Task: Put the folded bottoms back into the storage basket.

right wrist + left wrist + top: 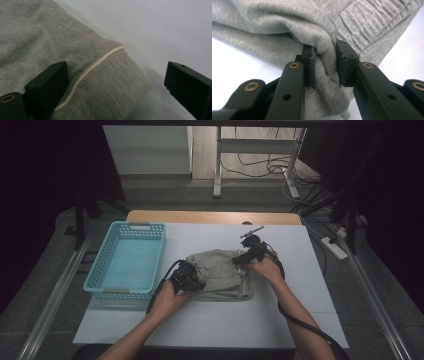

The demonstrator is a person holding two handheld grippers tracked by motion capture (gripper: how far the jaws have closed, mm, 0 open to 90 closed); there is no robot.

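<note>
A folded grey knit garment [222,272] lay on the white table surface [210,322], just right of the light-blue perforated plastic basket [127,260]. My left gripper [325,63] sat at the garment's left edge, between garment and basket, jaws pinching a fold of cloth. My right gripper [116,82] sat at the garment's far right corner, jaws spread wide, one over the cloth, the other over bare table beside it.

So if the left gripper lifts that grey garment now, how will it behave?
Probably floppy: the grey garment bunches into soft folds between the left gripper jaws. Likely drapes and partly unfolds, since the right gripper is open. Its knit looks unlikely to slip.
</note>
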